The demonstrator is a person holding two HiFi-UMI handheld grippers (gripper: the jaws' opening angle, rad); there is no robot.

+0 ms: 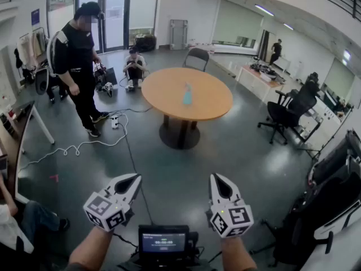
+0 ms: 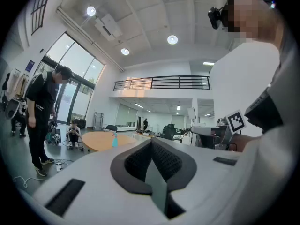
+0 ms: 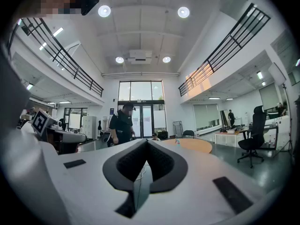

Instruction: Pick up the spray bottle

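the spray bottle (image 1: 187, 94) stands upright near the middle of the round tabletop (image 1: 210, 103), well apart from both grippers. left gripper (image 1: 133, 181) and right gripper (image 1: 218, 183): fingers pressed together, holding nothing.

Your left gripper (image 2: 151, 143) points level across the room, its dark-padded jaws pressed together with nothing between them. Beyond their tip, to the left, a pale blue spray bottle (image 2: 115, 140) stands upright on a round wooden table (image 2: 96, 142), well apart from the gripper. Further left, a person in black (image 2: 41, 111) stands looking down, and a second person (image 2: 73, 134) crouches on the floor just behind the table. A black balcony railing (image 2: 161, 82) runs across the far wall.
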